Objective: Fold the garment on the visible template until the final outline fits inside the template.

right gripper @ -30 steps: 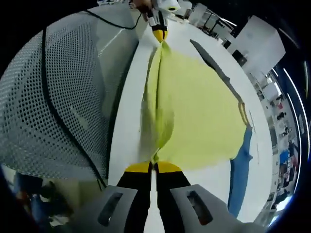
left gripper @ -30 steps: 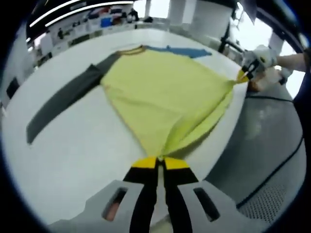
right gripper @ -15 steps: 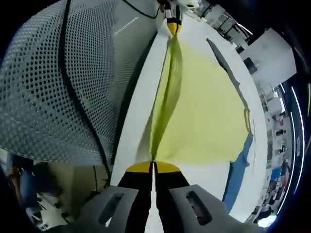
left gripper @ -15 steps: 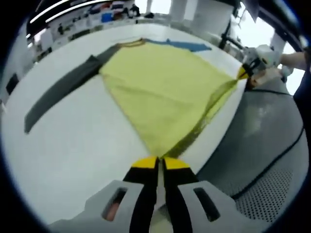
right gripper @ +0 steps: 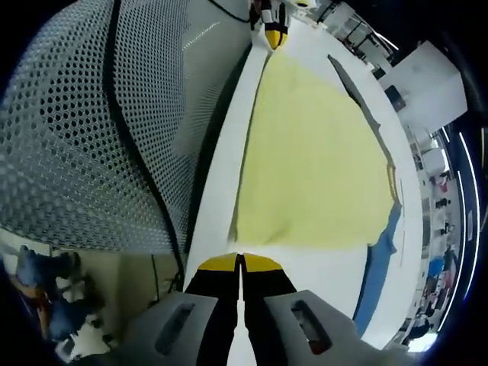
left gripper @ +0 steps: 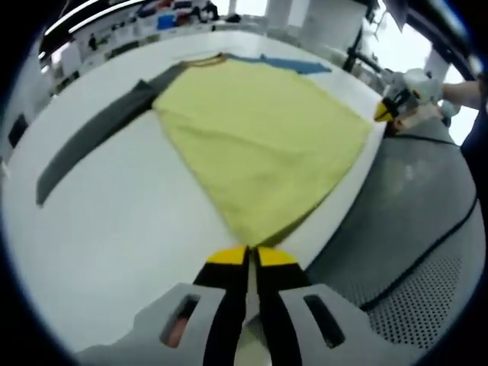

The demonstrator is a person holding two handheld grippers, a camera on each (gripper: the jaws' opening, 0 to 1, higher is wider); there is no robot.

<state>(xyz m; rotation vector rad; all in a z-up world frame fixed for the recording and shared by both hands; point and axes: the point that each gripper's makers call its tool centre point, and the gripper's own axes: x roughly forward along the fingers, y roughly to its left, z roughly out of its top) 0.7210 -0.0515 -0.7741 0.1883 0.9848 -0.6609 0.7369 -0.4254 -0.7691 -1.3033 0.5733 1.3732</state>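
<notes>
The garment (left gripper: 259, 137) lies spread flat on the white tabletop (left gripper: 114, 229). It has a yellow body, a dark grey sleeve (left gripper: 95, 133) extended away from the body and a blue sleeve (left gripper: 286, 66) at the far side near the collar. In the right gripper view the same garment (right gripper: 320, 152) shows its yellow body flat, with the blue sleeve (right gripper: 381, 259) running along one side.

The left tongs (left gripper: 249, 255) have yellow-tipped black jaws brought together, with no gap visible between them. The tips sit at the near corner of the yellow hem, but contact with the fabric cannot be confirmed.

The right tongs (right gripper: 239, 263) are likewise closed to a thin line, positioned just beside the near hem edge; whether fabric is pinched between the jaws cannot be told. In the left gripper view the right tongs (left gripper: 383, 110) appear at the far hem corner, at the tabletop edge. In the right gripper view the left tongs (right gripper: 274, 36) appear at the opposite hem corner.

A perforated grey panel (right gripper: 84, 137) stands beside the tabletop, with a black cable (right gripper: 145, 183) running across it.
</notes>
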